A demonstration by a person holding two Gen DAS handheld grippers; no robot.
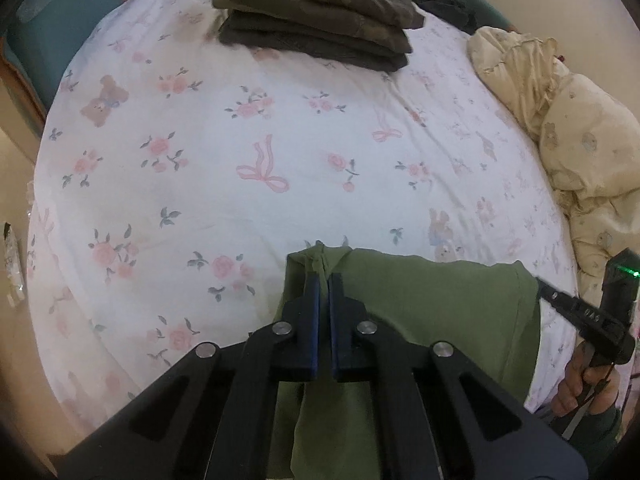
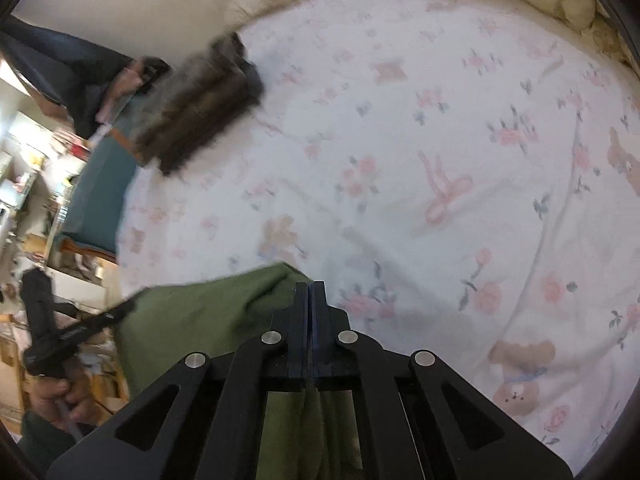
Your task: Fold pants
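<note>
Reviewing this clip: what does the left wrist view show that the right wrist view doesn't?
Only the left wrist view: the left gripper from behind, shut on a bunched corner of the green pants, and the stack of folded clothes seen sharply. Only the right wrist view: the right gripper shut on the pants' other corner, cluttered shelves beyond the bed, a dark garment hanging by the wall. Both share the floral sheet, the pants held between the grippers, the cream quilt, and the stack, blurred in the right view.

2 wrist views, close, sharing bed (image 1: 280, 140)
</note>
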